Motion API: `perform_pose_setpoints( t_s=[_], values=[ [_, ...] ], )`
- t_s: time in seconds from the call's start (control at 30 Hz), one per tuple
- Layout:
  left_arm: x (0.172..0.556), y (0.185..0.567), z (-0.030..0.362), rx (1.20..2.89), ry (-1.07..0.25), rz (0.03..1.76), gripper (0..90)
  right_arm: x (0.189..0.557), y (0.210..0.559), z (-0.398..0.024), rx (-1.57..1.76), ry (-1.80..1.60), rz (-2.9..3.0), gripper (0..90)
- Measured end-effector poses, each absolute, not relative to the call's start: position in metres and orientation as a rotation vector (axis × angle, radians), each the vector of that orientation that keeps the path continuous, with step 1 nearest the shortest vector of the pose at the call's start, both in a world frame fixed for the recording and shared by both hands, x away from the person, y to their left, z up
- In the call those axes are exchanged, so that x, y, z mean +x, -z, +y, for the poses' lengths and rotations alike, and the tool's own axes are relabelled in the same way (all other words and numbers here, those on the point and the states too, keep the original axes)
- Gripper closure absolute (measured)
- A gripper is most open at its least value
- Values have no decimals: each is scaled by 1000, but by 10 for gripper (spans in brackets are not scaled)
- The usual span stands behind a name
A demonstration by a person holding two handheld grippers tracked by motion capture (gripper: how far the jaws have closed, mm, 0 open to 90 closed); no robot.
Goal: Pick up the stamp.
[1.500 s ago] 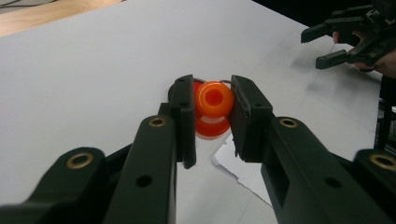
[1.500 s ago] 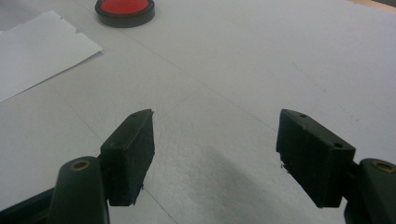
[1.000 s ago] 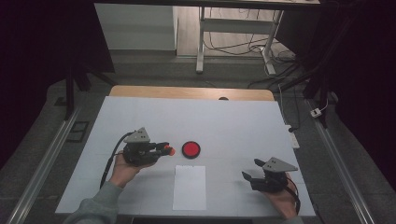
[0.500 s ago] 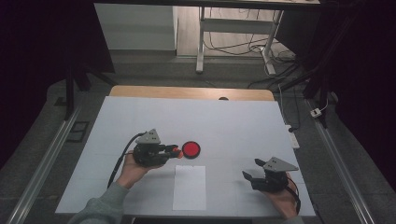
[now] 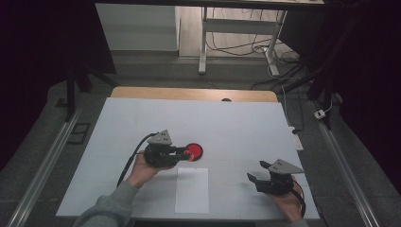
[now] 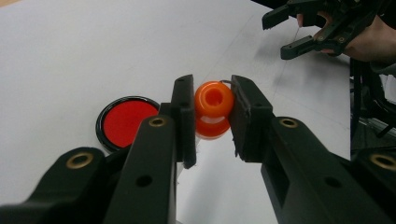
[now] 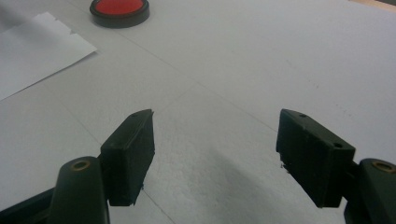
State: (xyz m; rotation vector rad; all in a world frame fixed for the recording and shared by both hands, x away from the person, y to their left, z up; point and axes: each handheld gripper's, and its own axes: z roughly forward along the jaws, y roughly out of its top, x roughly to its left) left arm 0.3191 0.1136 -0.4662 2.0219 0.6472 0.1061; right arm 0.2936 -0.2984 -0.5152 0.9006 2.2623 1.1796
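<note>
An orange stamp [image 6: 214,109] with a rounded knob is seen clamped between the fingers [image 6: 184,119] of the left gripper [image 6: 211,116], both pads being pressed against its sides; in the left gripper view the knob's hollow top is turned towards the camera and a little of its paler lower body is seen below; in the high view the left gripper [image 5: 185,153] is placed left of the worktop's middle, its tips pointed towards three o'clock and brought right up to the red ink pad [image 5: 195,151]; whether the stamp touches the pad cannot be told from above; in the left gripper view the red ink pad [image 6: 126,120], round and rimmed in black, is seen at about nine o'clock from the stamp, lying flat on the white worktop [image 5: 236,127]; a white sheet of paper [image 5: 191,189] is laid just below the pad, at about six o'clock from it, near the front edge; the right gripper [image 5: 257,179] is held at about four o'clock from the pad, well apart from it, by a hand at the worktop's near right corner; its fingers [image 7: 128,151] are spread wide with nothing between them, bare worktop being seen in the gap; in the right gripper view the pad [image 7: 120,11] is seen towards eleven o'clock and a corner of the paper [image 7: 37,51] towards ten o'clock.
</note>
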Motion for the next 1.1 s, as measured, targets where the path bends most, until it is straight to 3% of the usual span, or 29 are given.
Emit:
perform_pose_setpoints(
  t_s=[1.1],
  values=[
    [310, 466, 116, 2028, -103, 649, 719, 295, 516, -291, 881, -1170, 2281, 274]
  ],
)
